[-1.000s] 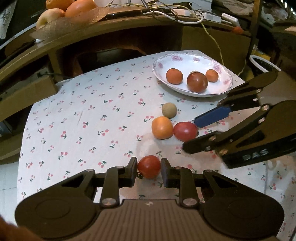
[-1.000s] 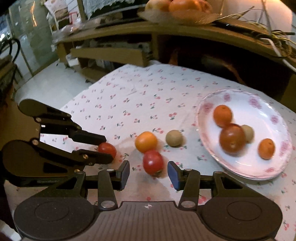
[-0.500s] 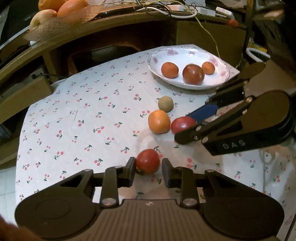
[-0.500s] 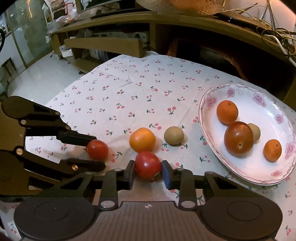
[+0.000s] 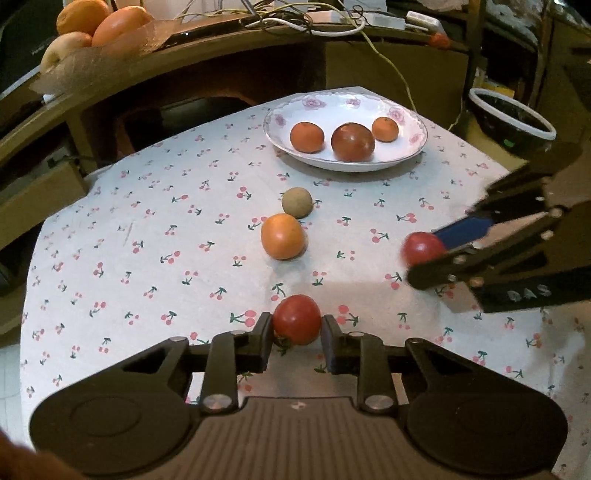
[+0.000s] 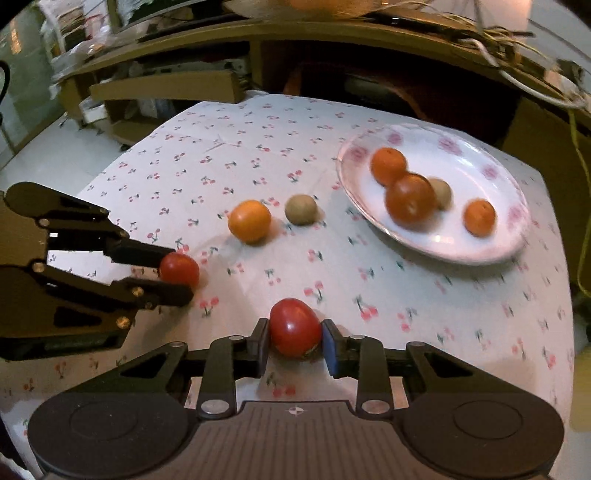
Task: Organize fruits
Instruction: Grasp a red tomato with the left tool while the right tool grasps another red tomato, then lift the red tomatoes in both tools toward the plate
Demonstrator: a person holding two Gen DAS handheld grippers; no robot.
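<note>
Your left gripper (image 5: 296, 334) pinches one red tomato (image 5: 296, 319) low on the tablecloth (image 5: 147, 221), and your right gripper (image 6: 294, 341) clamps another tomato (image 6: 294, 326). Open cloth lies ahead; the orange (image 6: 249, 220) and brown fruit (image 6: 300, 209) sit between you and the plate (image 6: 480, 254) near the far right edge.

plate (image 6: 480, 254) fruit motion-blurred, brown fruit (image 6: 441, 192) half hidden, shelf oranges (image 5: 99, 22) edge-cropped

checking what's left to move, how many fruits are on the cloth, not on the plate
4: a tomato in the left gripper, a tomato in the right gripper, an orange and a brown fruit loose on the cloth near the plate.
</note>
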